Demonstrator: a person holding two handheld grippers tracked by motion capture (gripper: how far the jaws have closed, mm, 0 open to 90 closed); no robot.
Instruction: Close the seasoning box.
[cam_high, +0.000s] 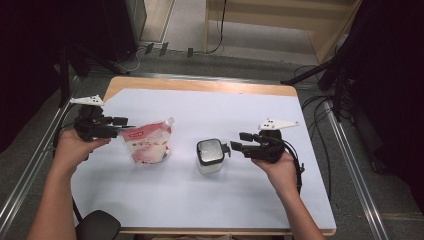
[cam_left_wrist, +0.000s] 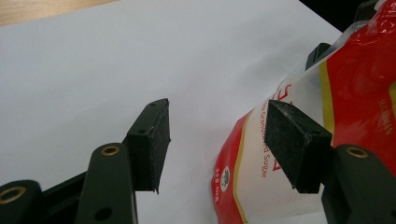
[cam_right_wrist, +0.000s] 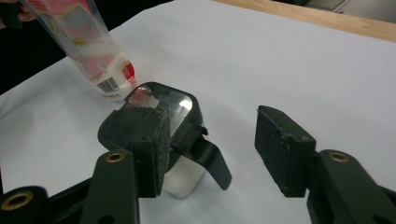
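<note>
A red, white and clear sugar pouch (cam_high: 147, 142) stands tilted on the white sheet, left of centre. My left gripper (cam_high: 125, 125) is at its upper left corner, held level. In the left gripper view the pouch (cam_left_wrist: 355, 79) lies against the right-hand pad (cam_left_wrist: 292, 144). Bare sheet shows between the pouch and the other pad, so the left gripper (cam_left_wrist: 218, 109) is open. A small clear jar with a black flip lid (cam_high: 210, 155) stands mid-table. My right gripper (cam_high: 239, 141) is just right of it, open. In the right gripper view the jar (cam_right_wrist: 177, 105) sits behind the left pad, its latch tab between the jaws of the right gripper (cam_right_wrist: 212, 121), untouched.
The white sheet (cam_high: 215, 105) covers a wooden table whose bare edge (cam_high: 200, 85) shows at the far side. A black rounded object (cam_high: 97, 225) sits at the near left corner. Stands and cables (cam_high: 320, 105) crowd the floor to the right.
</note>
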